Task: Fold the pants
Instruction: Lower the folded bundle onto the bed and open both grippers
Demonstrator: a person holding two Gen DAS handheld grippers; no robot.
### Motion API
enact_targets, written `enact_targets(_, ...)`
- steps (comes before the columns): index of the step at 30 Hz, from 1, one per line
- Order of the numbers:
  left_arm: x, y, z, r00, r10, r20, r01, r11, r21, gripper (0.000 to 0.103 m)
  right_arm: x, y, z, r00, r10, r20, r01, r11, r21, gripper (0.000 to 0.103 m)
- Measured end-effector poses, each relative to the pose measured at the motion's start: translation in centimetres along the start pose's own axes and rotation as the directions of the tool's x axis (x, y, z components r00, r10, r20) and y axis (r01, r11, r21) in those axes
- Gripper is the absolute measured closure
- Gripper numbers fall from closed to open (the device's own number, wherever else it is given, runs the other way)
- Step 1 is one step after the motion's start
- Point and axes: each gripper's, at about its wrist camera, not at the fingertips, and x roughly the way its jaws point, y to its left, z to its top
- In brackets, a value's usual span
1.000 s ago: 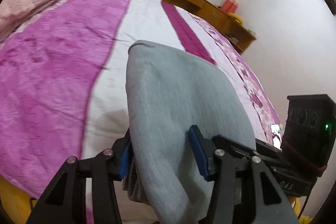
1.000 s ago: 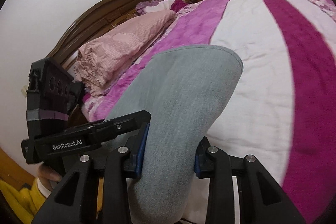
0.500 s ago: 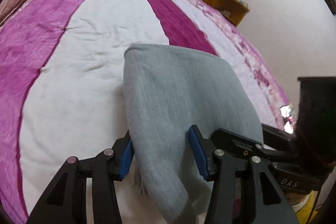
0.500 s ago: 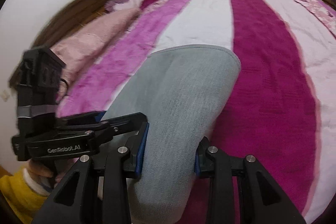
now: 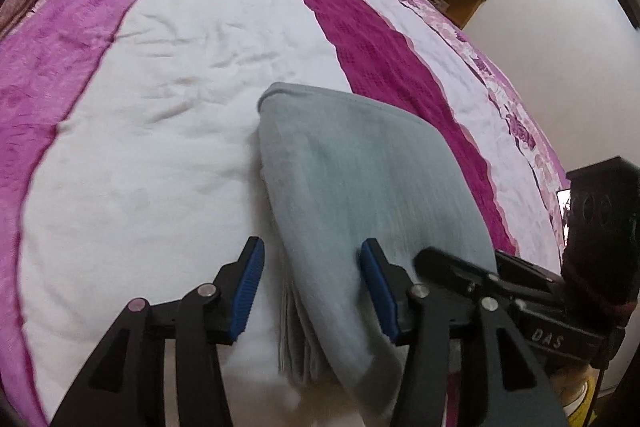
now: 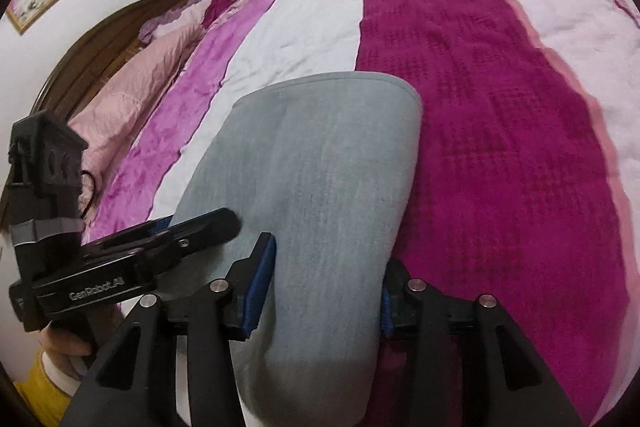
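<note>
the folded grey pants [image 5: 360, 187] have come down to lie flat on the bed [image 5: 160, 107], the left tool [image 5: 310, 279] no longer squeezes them and the right tool [image 6: 326, 279] has just been opening around them, so the fold looks done.

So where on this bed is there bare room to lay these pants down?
The white stripe left of the folded pants is bare up to the pink band. The dark magenta stripe on their other side is bare too. Pillows crowd the headboard end.
</note>
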Motion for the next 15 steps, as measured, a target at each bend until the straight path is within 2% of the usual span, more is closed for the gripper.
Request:
enact_targets(5, -3.3, -0.7, -2.1, 0.999, 0.039, 0.006, -0.039, 0.998, 0.047, 0.050, -3.0, -0.1, -1.9, 0.998, -0.039, 0.043, 0.038, 0.999, 0.019, 0.067)
enact_targets(7, -3.8, -0.7, -3.4, 0.995, 0.095, 0.015, -0.096, 0.993, 0.069, 0.049, -4.1, -0.3, -2.8, 0.997, -0.053, 0.049, 0.052, 0.998, 0.031, 0.067)
enact_targets(10, -3.1, -0.5, -4.7, 0.984, 0.177, 0.021, -0.178, 0.980, 0.087, 0.045, -5.0, -0.8, -3.9, 0.997, -0.058, 0.051, 0.055, 0.996, 0.065, 0.067)
enact_targets(12, -2.3, -0.1, -5.1, 0.983, 0.182, 0.013, -0.182, 0.981, 0.067, 0.044, -4.5, -1.1, -4.3, 0.998, -0.059, 0.034, 0.056, 0.995, 0.076, 0.067)
enact_targets(15, -1.6, 0.0, -5.1, 0.974, 0.220, 0.049, -0.224, 0.971, 0.087, 0.034, -3.1, -1.2, -4.6, 0.995, -0.095, 0.020, 0.094, 0.994, 0.064, 0.062)
